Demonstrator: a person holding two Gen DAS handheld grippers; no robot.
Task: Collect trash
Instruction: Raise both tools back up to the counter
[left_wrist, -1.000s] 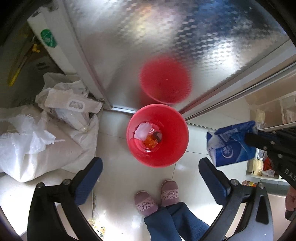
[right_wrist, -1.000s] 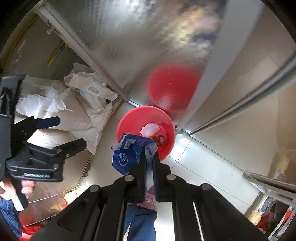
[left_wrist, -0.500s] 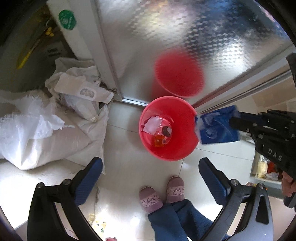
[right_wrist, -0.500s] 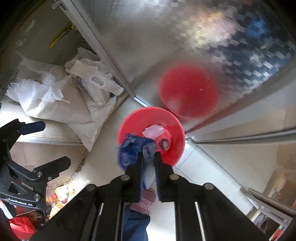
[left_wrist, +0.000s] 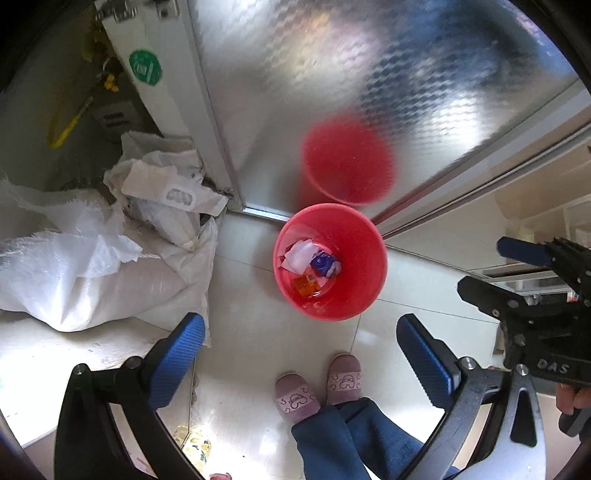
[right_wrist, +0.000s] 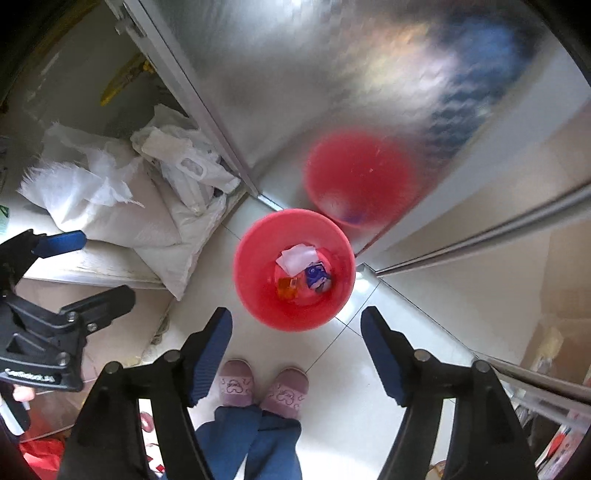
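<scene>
A red bin (left_wrist: 364, 291) stands on the pale tiled floor below both grippers; it also shows in the right wrist view (right_wrist: 255, 291). Inside lie a blue wrapper (left_wrist: 324, 263) (right_wrist: 315, 275), a white paper (left_wrist: 300, 254) (right_wrist: 297, 258) and an orange scrap (left_wrist: 304, 285) (right_wrist: 287, 287). My left gripper (left_wrist: 300, 360) is open and empty, high above the floor. My right gripper (right_wrist: 295, 354) is open and empty above the bin's near rim; it shows from the side in the left wrist view (left_wrist: 491, 269).
A shiny metal door (left_wrist: 332, 92) behind the bin mirrors it. White sacks and bags (left_wrist: 110, 251) are heaped at the left on a low step. The person's slippered feet (left_wrist: 317, 387) stand just below the bin. Shelves with clutter lie at the right edge.
My right gripper opened and let go of the blue wrapper, which fell into the red bin. The left gripper stayed open and shifted slightly.
</scene>
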